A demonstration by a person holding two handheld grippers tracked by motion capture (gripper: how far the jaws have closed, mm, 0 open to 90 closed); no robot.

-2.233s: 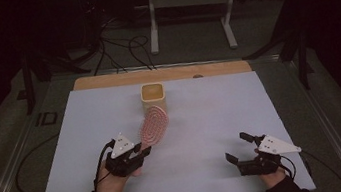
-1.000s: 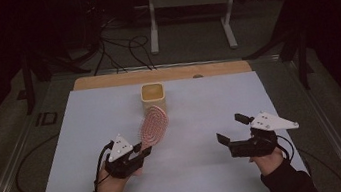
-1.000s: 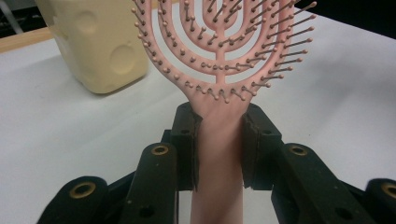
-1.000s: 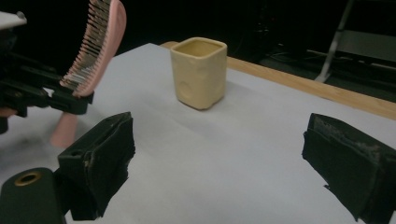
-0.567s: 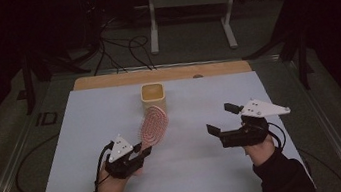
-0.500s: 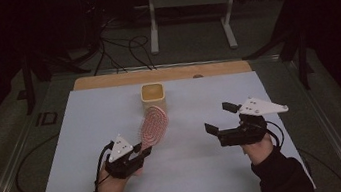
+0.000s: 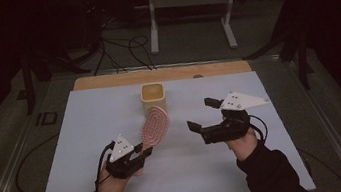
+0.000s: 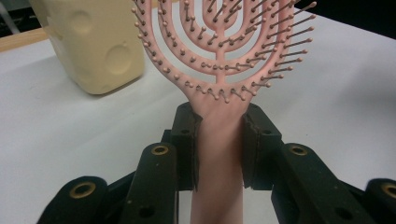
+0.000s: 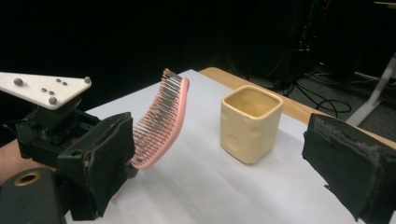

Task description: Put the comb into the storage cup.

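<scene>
A bench [image 7: 90, 188] covered with a white sheet, seen from above in a dim room, with a strip of bare wood along its far edge.

At the left, a person's left hand [image 7: 109, 184] comes in from the bottom edge, holding the left gripper [image 7: 142, 153], a black tool with a small grey three-cornered plate on top and a cable trailing behind it. Its jaws are closed on the handle of a pink plastic hairbrush [image 7: 154, 126] with an oval, open-slotted head. In the left gripper view the two black jaws press against either side of the pink handle just below the head, and the bristles, each tipped with a small ball, face the camera. The right gripper view shows the brush head lifted clear of the sheet, curving upward, bristles toward the left.

Just beyond the brush head, near the middle of the bench toward its far edge, stands a pale yellow square cup [image 7: 152, 95] with rounded corners and round dimples in its sides. It is upright with nothing visible inside, close to the brush tip; whether they touch cannot be told.

At the right, the person's right hand [image 7: 241, 139], in a dark sleeve, holds the right gripper [image 7: 204, 113], also black with a grey three-cornered plate. Its jaws are spread wide apart with nothing between them, pointing left toward the brush and cup, well apart from both.
</scene>
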